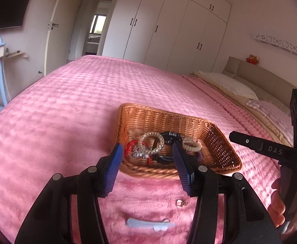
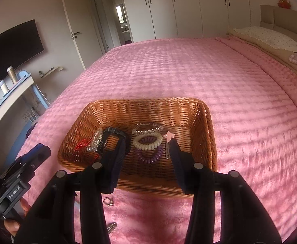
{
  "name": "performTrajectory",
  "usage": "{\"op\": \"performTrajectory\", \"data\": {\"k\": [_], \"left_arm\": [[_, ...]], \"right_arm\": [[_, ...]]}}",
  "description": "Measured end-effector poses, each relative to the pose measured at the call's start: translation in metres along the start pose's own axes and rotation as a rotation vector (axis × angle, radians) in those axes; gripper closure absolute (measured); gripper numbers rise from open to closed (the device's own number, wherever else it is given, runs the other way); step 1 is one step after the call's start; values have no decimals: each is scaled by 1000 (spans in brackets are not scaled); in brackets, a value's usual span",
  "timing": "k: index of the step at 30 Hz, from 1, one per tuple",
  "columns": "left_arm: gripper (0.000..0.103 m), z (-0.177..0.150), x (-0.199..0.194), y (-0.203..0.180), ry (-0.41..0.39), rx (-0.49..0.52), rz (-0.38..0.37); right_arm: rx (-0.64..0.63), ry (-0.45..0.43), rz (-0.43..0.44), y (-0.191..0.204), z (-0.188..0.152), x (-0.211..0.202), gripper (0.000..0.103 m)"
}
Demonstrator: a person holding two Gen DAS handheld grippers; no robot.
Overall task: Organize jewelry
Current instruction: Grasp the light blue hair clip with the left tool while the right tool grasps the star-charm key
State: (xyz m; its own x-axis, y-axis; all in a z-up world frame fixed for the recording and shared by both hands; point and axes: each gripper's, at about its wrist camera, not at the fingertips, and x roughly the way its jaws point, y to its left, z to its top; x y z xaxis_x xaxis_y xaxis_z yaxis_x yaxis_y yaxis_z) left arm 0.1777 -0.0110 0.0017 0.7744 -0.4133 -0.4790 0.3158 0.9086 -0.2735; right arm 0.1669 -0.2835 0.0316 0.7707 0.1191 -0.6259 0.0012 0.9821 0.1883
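Note:
A brown wicker basket (image 1: 225, 142) (image 2: 207, 134) sits on the pink bedspread. It holds a clear bead bracelet (image 1: 151, 143) (image 2: 147, 129), a black watch (image 1: 168, 137) (image 2: 114, 134), a cream coil hair tie (image 2: 147, 141), a purple coil tie (image 2: 148, 155), a red string (image 2: 81, 143) and a pink star hair clip (image 2: 167, 140). On the bedspread in front of the basket lie a small ring-like piece (image 1: 180, 203) (image 2: 108, 200) and a light blue hair clip (image 1: 148, 223). My left gripper (image 1: 146, 158) is open and empty above the basket's near edge. My right gripper (image 2: 148, 154) is open and empty over the basket.
The pink bedspread (image 1: 67, 111) stretches far left and back. Pillows (image 1: 229, 83) and a headboard lie at the right. A desk (image 2: 8, 99) with bottles stands off the bed's left side. The right gripper's body (image 1: 270, 150) shows at the right in the left wrist view.

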Motion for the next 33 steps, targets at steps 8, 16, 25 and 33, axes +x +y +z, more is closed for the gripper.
{"op": "performTrajectory", "data": {"k": [8, 16, 25, 33], "left_arm": [[54, -27, -29, 18, 110, 12, -3], [54, -49, -18, 30, 253, 76, -24], [54, -64, 15, 29, 350, 57, -79], [77, -82, 8, 3, 405, 154, -153]], "right_arm": [[-79, 25, 18, 43, -47, -37, 61], [-87, 123, 30, 69, -104, -23, 61], [-80, 219, 21, 79, -137, 18, 61], [-61, 208, -17, 68, -138, 17, 63]]}}
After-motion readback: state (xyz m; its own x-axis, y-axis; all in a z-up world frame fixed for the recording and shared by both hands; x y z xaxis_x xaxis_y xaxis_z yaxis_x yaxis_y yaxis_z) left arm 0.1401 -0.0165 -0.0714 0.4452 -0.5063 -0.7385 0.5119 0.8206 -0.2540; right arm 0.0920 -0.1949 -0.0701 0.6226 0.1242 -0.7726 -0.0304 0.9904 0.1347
